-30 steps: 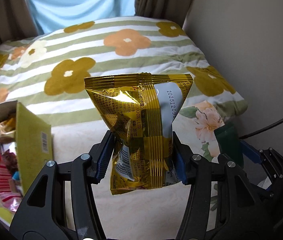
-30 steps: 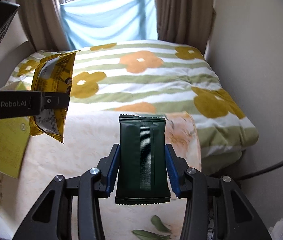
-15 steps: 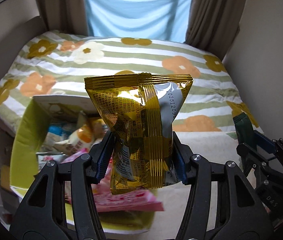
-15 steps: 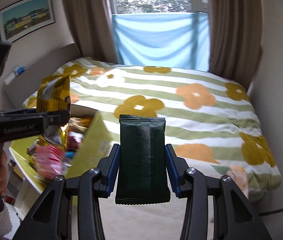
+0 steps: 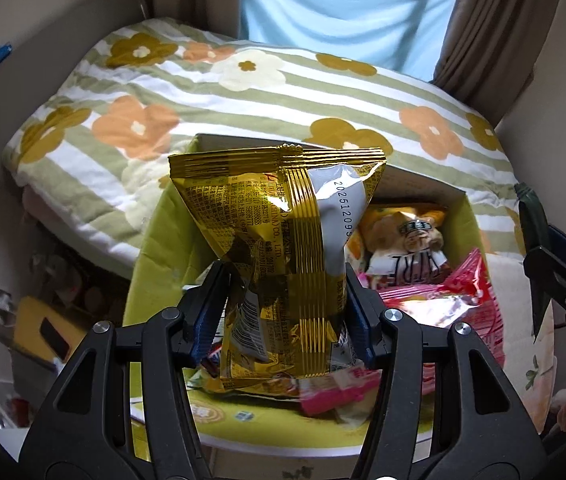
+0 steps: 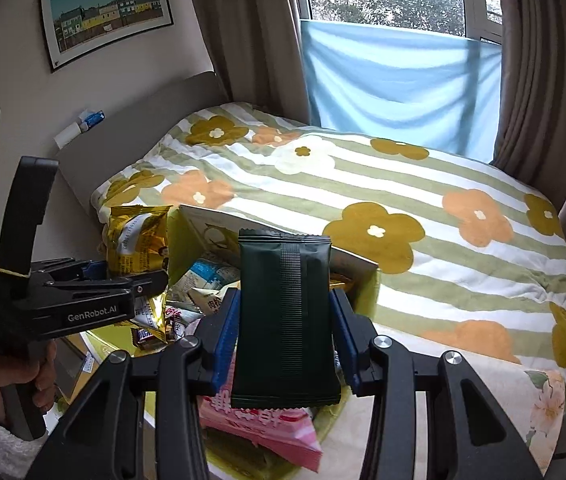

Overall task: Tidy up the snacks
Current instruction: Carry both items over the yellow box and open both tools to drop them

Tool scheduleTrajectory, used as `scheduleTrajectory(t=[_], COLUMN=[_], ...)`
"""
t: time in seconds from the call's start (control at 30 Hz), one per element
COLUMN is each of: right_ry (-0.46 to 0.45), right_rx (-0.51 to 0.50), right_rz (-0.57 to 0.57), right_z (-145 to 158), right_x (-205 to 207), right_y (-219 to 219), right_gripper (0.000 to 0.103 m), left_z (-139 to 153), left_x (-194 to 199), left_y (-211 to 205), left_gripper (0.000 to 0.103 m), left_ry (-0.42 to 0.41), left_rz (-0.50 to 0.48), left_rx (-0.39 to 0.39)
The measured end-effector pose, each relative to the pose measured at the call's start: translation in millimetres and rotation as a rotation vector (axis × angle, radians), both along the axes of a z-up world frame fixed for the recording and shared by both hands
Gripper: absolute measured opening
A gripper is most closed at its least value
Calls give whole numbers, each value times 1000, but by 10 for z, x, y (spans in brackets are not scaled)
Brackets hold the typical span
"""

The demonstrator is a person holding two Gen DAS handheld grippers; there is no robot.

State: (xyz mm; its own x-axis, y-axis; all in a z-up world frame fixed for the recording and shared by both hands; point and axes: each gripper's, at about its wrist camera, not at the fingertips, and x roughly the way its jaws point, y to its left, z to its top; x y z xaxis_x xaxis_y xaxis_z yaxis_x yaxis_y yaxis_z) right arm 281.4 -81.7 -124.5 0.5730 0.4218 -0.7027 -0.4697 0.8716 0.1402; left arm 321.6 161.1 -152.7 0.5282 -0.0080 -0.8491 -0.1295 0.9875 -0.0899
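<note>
My left gripper point(image 5: 285, 320) is shut on a gold foil snack bag point(image 5: 283, 248), held upright over an open yellow-green box point(image 5: 155, 248) full of snack packets. My right gripper point(image 6: 285, 326) is shut on a dark green snack packet point(image 6: 285, 320), also upright, above the same box point(image 6: 365, 292). In the right wrist view the left gripper point(image 6: 131, 280) sits at the left with the gold bag point(image 6: 137, 240), a hand on its handle. The green packet's edge point(image 5: 533, 240) shows at the right of the left wrist view.
A bed with a striped flowered duvet point(image 6: 403, 216) lies beyond the box. Inside the box are pink packets point(image 5: 443, 292), an orange-and-white bag point(image 5: 403, 236) and a small chocolate bar point(image 6: 147, 336). Cluttered floor point(image 5: 43, 320) shows left of the box. Curtains and a window stand behind.
Both grippers swept left across the bed with their packets. The snack box, at the left edge a second ago, now lies directly under both grippers.
</note>
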Motion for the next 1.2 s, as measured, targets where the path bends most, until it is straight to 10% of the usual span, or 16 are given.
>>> scheduleTrajectory(t=[0.2,0.27,0.77,0.87,0.93,1.2], right_ry=[10,14,116,171,184,179], right_rx=[0,3,26,22,30,14], right_rz=[-37,-47,4,7,-14,-98], right_z=[-51,-66,-200,-291,-333,-325], right_x=[5,9,243,329,312,109], right_y=[188,208,603,690,669,413], right_gripper=[40,40,41,63,97,99], left_z=[-122,-125,-204,-202,-213,-158], left_x=[90,60,-261,-300,-334,-480], left_y=[198,223,423,440,449,400], left_gripper=[64,102,103,103,103,103], left_ry=[12,8,49,51,53,45], left_rz=[-77,-81,-76,-69,-57,-72], left_rx=[-47,-52,21,48,62,68])
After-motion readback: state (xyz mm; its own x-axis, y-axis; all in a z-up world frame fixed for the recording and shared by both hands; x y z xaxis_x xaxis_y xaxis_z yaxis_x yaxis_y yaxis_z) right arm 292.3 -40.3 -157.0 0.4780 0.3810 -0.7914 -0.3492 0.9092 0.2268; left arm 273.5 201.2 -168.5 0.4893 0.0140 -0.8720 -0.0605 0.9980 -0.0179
